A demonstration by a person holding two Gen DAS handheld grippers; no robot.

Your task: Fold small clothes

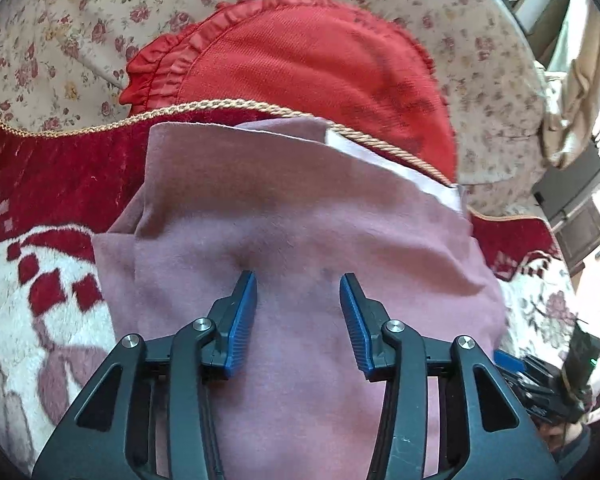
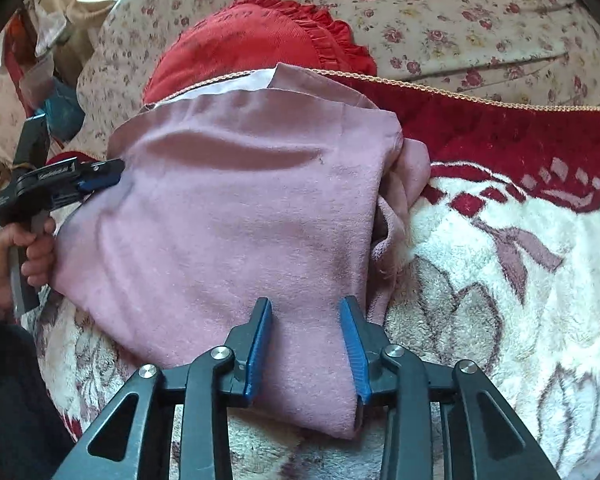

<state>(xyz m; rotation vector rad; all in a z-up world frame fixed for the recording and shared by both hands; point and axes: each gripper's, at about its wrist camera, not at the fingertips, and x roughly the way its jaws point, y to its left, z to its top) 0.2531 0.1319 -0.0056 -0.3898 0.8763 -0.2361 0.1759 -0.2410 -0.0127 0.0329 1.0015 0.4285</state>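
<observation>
On the blanket, a pink garment lies folded.
Its long axis runs toward the red cushion; both grippers, left gripper and right gripper, gape open over it, far edge hidden.

Each gripper has black angular linkage arms with round silver screws and ribbed blue pads. Bare skin shows on the left hand, with perhaps a dark sleeve.

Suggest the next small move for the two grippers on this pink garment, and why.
Probably close the right gripper on the pink garment. Its jaws stand open, with the near corner lying between them, unpinched. The left gripper is open too, over the cloth's middle. The garment lies partly folded on the blanket, its right side bunched.
</observation>
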